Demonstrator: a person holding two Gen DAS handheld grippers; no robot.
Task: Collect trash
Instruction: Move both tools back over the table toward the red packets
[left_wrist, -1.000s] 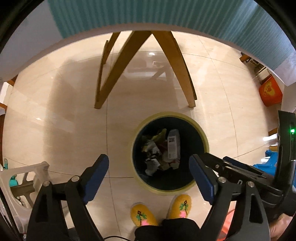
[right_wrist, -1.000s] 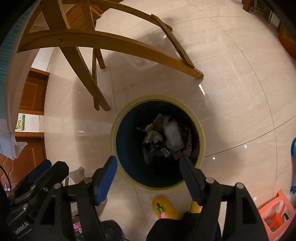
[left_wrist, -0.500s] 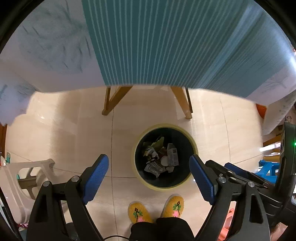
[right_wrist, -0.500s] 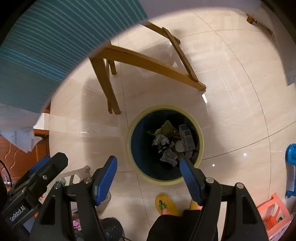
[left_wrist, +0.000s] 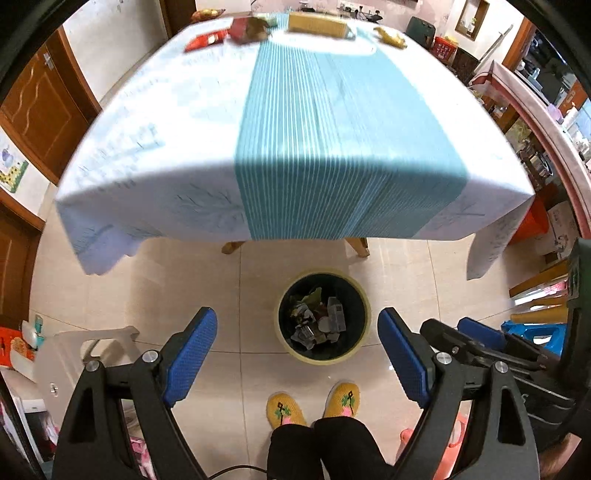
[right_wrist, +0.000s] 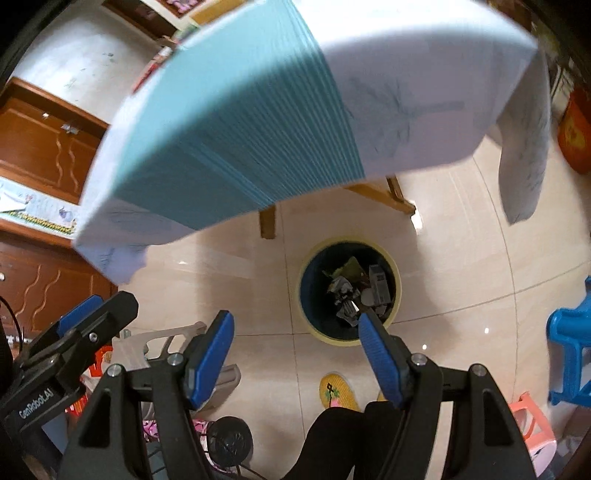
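At twelve o'clock from my left camera I see a white tablecloth (left_wrist: 155, 122) with faint grey-blue leaf sketches and a broad teal band of thin pale stripes down its middle. Below it the trash bin (left_wrist: 364, 295) shows a pale yellow rim around a dark interior, on glossy cream floor tiles (left_wrist: 166, 288). At six o'clock sit yellow slippers (left_wrist: 285, 410) with green-and-pink motifs, and my gripper pads (left_wrist: 190, 354) are dotted blue on black frames.

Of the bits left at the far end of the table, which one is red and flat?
The red wrapper at the far left lies flat; the yellowish box and the small yellow piece sit further right.
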